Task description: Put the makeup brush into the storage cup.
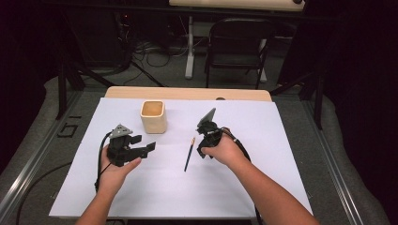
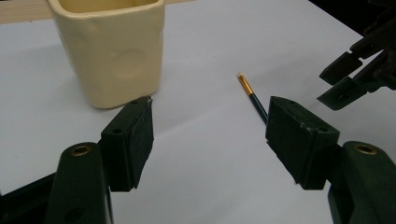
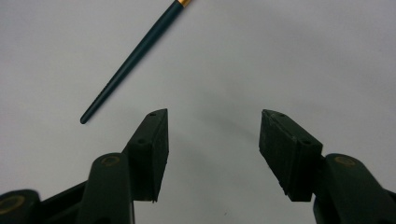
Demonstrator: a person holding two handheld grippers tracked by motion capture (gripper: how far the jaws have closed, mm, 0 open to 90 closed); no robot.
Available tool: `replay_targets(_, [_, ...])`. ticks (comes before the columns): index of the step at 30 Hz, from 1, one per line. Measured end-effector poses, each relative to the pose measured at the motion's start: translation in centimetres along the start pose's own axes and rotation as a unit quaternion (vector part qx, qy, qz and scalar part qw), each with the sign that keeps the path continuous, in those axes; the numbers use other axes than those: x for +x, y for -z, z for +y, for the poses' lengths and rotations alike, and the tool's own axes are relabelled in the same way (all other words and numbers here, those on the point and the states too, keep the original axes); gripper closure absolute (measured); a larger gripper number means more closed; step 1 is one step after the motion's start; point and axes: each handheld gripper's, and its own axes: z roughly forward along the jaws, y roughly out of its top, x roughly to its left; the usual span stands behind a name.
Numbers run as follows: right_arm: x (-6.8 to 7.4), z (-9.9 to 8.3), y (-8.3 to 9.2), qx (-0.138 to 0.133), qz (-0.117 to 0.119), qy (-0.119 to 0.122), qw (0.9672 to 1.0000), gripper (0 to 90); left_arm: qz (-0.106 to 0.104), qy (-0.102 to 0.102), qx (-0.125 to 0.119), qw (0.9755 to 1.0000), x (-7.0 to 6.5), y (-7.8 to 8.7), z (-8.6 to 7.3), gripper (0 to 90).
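Paintbrush (image 1: 189, 154) first: it lies flat on the white sheet (image 1: 155, 187) just left of centre in the high view, dark pointed handle toward you, gold ferrule and pale tip pointing up the frame. Nothing touches it.

Your right gripper (image 1: 204, 140) hovers just to the brush's right, released, with nothing between the jaws. In the right gripper view the handle (image 3: 135, 60) runs diagonally across the upper left, outside the jaw gap, so you are not lined up yet. Judging from that, shift toward the brush until the handle sits between both pads (image 3: 156, 154), and turn your wrist so the jaws cross the handle rather than run along it. Come down low enough for the pads to reach a thing this thin, and close on the thicker stretch near the ferrule; the tapered end will likely slip or pivot.

Your left gripper (image 1: 141, 146) rests at lower left of the sheet, also released and empty. Its own view shows the brush tip (image 2: 243, 79) between the jaws but farther off, and the cream cup (image 2: 114, 51) at upper left.

Farther up the bench (image 1: 187, 93), the cup (image 1: 153, 116) stands upright, well apart from the brush. It seems the likely place for the brush, so lift cleanly before swinging across.
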Motion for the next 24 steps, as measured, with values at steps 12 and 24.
replay_targets(12, [0.6, 0.8, -0.1, 0.016, -0.002, 0.007, 0.9998, 40.0, -0.001, 0.002, 0.002, 1.0, 0.0, 0.0, 0.0, 32.6])
replay_targets(24, [3.0, 2.2, -1.7, 0.009, 0.004, 0.013, 0.9999, 40.7, -0.002, 0.002, 0.003, 1.0, 0.1, -0.2, -0.1, 32.7])
